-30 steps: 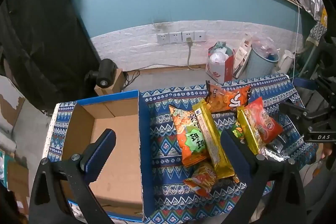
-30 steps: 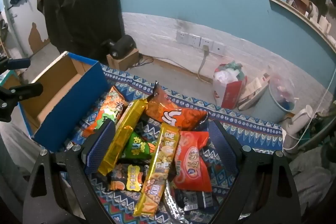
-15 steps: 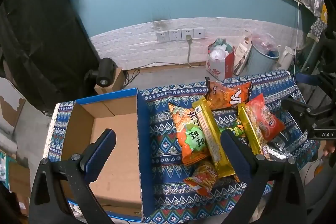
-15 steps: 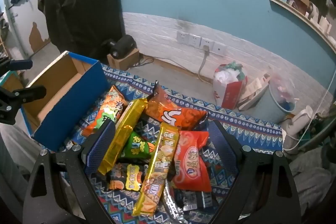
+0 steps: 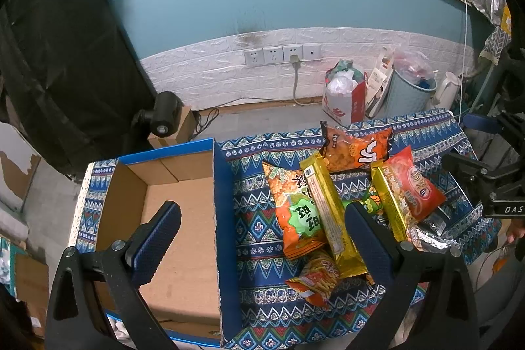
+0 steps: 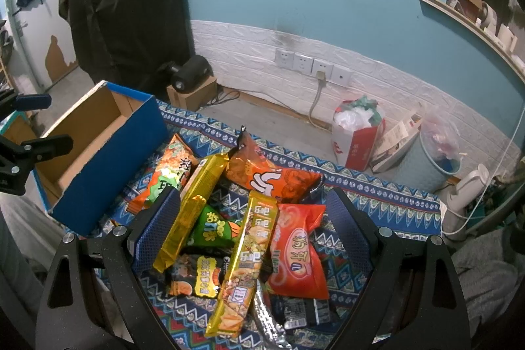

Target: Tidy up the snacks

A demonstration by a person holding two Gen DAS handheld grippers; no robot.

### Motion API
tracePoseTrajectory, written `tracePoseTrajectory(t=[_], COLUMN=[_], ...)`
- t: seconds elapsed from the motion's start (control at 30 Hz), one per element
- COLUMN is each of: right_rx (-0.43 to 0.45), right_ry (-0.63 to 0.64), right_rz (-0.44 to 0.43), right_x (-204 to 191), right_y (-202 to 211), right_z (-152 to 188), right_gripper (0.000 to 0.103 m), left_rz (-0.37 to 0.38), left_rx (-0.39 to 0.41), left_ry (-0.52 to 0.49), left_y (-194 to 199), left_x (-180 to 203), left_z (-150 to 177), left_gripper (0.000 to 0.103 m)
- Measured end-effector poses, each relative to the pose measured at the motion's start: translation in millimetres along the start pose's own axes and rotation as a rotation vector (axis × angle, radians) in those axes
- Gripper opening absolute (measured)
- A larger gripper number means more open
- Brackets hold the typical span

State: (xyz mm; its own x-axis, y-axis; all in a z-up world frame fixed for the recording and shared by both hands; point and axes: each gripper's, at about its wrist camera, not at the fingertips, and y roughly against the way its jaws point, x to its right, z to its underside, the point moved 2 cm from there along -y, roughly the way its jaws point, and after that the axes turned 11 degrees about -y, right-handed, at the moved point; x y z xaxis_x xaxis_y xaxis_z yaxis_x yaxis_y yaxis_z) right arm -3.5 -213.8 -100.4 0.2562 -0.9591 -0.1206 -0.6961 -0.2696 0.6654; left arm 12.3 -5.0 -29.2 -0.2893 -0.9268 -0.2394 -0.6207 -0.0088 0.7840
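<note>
A pile of snack packs lies on a blue patterned cloth (image 5: 256, 218). It holds an orange-green bag (image 5: 295, 212), a long gold pack (image 5: 331, 212), an orange chip bag (image 5: 357, 150) and a red bag (image 5: 416, 186). An empty cardboard box with blue sides (image 5: 177, 218) stands at the left. My left gripper (image 5: 262, 228) is open and empty above the box's right wall. My right gripper (image 6: 252, 225) is open and empty above the pile, over a gold pack (image 6: 249, 258), a green bag (image 6: 213, 228) and the red bag (image 6: 298, 258).
The box (image 6: 98, 153) shows at the left in the right wrist view. Behind the table are a white brick wall with sockets (image 5: 282, 54), a red-white bag (image 5: 344, 97), a grey bin (image 5: 410, 94) and a black device on a small carton (image 5: 164, 117).
Both grippers stay open and nearly still. The views shifted only slightly.
</note>
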Motion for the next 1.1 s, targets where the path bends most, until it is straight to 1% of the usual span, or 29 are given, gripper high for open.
tracePoseTrajectory(t=[0.57,0.73,0.8,0.93,1.1], right_rx=[0.007,-0.010,-0.018,-0.027,-0.055], right_ry=[-0.009,-0.018,-0.020,-0.013,-0.022], right_rz=[-0.005,-0.007,-0.006,0.003,0.011], right_x=[7,8,9,10,16], right_y=[4,3,2,-2,-8], right_z=[1,2,2,4,6], right_gripper=[0.089,0.089,0.089,0.089,0.089], left_rz=[0.002,0.001,0.002,0.008,0.035], left_rx=[-0.003,-0.008,-0.037,-0.054,-0.080], left_ry=[-0.005,-0.018,-0.026,-0.032,-0.018], left_y=[-5,-11,-19,-28,-42], left_x=[2,7,9,11,10], left_z=[1,1,1,1,1], left_gripper=[0.101,0.101,0.101,0.101,0.101])
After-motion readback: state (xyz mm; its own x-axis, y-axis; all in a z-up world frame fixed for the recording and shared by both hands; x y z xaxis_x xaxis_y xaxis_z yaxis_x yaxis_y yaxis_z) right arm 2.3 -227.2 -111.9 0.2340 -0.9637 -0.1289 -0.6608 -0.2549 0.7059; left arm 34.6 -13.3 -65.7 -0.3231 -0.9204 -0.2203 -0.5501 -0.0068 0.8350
